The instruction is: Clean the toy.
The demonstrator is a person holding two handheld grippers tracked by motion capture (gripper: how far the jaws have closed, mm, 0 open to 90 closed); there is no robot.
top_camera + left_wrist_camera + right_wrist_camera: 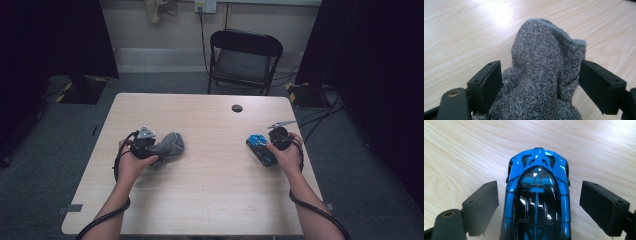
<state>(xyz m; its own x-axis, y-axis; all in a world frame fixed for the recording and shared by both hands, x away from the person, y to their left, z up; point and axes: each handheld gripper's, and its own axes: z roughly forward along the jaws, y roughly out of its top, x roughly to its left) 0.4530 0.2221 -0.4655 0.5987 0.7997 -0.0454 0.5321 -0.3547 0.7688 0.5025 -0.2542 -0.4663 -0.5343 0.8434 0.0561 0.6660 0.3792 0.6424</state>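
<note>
Left gripper [150, 145]: jaws wide, both touching a bunched grey sock [544, 75] at the table's left middle; judged mid-grasp, next move a squeeze shut.
Right gripper [272, 145]: jaws wide, straddling a blue toy car [537, 195] with gaps either side; car lies near the table's [210, 200] right edge. Closing calls for centred jaws on the slick shell.
Between them: bare wood, ample room.
Beyond: cable hole [237, 108], folding chair [245, 60].
</note>
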